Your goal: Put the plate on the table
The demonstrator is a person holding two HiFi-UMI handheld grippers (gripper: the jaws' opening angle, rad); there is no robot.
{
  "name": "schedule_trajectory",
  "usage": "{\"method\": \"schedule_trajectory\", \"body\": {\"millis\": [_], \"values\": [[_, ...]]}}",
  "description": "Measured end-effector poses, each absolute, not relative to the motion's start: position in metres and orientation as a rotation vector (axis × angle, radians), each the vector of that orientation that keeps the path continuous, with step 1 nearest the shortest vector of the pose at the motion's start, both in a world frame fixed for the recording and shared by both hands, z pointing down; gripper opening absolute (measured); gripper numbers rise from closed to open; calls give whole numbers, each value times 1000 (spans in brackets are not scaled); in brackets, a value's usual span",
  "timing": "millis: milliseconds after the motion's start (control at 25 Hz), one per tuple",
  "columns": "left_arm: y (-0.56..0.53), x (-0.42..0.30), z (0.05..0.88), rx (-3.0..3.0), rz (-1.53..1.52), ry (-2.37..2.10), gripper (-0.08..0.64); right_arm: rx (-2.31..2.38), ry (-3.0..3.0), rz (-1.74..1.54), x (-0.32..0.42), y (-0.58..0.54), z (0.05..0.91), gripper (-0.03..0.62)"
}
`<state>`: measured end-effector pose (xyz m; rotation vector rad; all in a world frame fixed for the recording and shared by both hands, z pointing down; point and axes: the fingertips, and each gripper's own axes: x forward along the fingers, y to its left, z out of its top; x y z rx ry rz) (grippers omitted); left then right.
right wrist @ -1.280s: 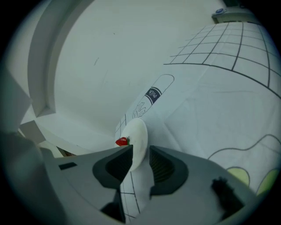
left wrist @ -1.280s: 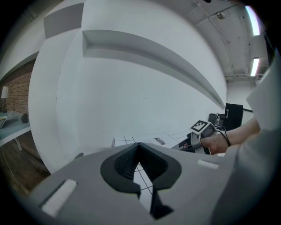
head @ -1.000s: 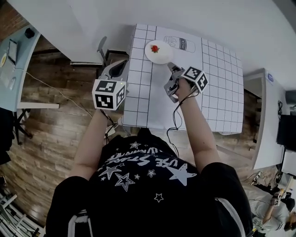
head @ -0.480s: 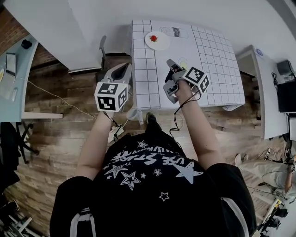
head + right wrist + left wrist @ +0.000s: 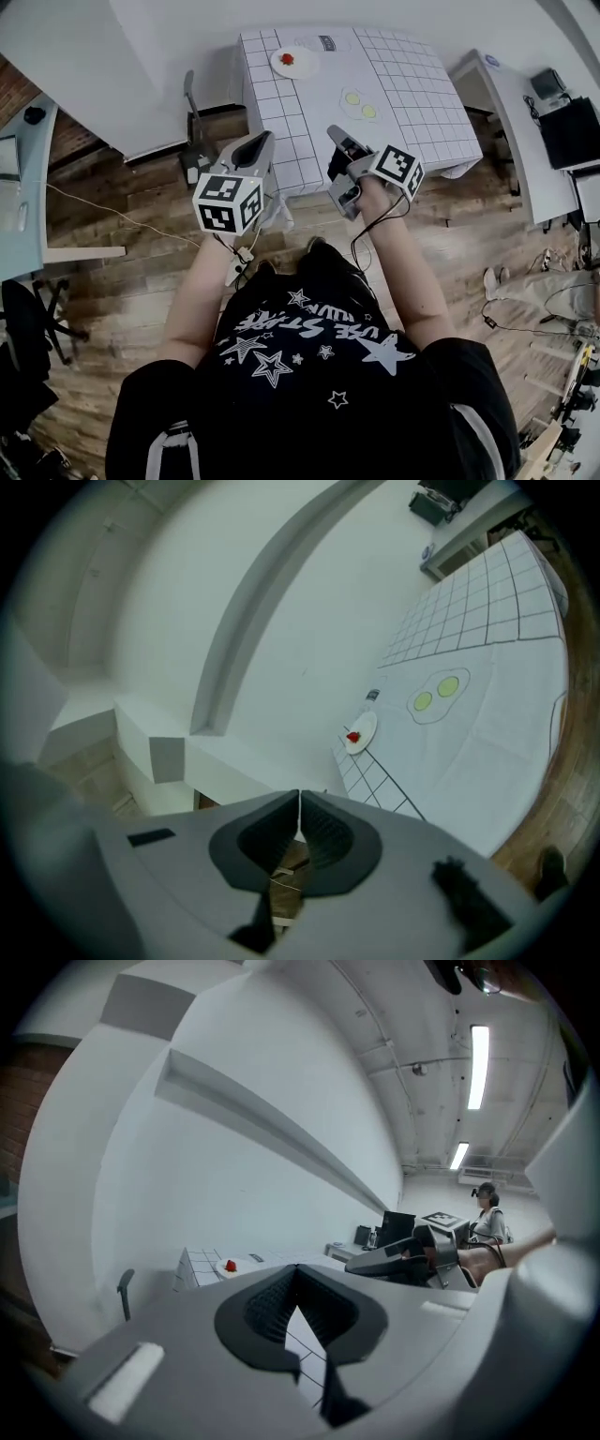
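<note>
Plate (image 5: 289,64), white and round, sits on the table (image 5: 403,103) at its far left corner, carrying a small red item (image 5: 287,58); nothing touches it. Head view: the table has a white gridded top, with two yellow-green discs (image 5: 361,104) printed near its middle. Both grippers are held at the table's near side, above wooden floor (image 5: 122,272) and well apart from the plate. Left gripper (image 5: 257,142) is just off the table's near left corner; right gripper (image 5: 335,134) has its tip at the table's near edge. Left gripper view: left gripper (image 5: 297,1274) has its jaws together, pads meeting at the tips with nothing between them. Beyond them is the table (image 5: 192,1262), low in frame, with the plate (image 5: 246,1262) and red item (image 5: 231,1265) on its far part. The right gripper (image 5: 370,1262) shows side-on to the right of the table, and a person (image 5: 487,1215) is well beyond it. Right gripper view: right gripper (image 5: 299,803) also has its jaws pressed together, holding nothing. The table (image 5: 497,733) stretches away on the right. The plate (image 5: 364,731) lies at the table's far left edge with the red item (image 5: 352,737) on it, and the discs (image 5: 436,696) lie farther in along the table.
</note>
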<state>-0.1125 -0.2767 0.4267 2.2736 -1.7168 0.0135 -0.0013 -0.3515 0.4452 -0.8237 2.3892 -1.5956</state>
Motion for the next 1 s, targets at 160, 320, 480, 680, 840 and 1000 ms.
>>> {"method": "schedule_trajectory", "body": {"millis": [160,320,480,680,840,1000], "values": [[-270,-93,422,2340,51,-1695,9,-797,2456,-1501,6,-339,431,17],[-267,-82,411,2362,62,-1715,9,-782,2519,-1445,17,-328,419,17],[-260,-65,399,2335,0,-1720,9,-782,2527,-1404,42,-310,406,17],[-237,-16,397,2333,-30,-1670,9,-789,2537,-1373,88,-275,406,17],[-213,20,403,2359,31,-1626,9,-814,2505,-1386,120,-251,412,17],[-192,34,409,2356,51,-1619,9,-818,2523,-1353,136,-227,414,17]]}}
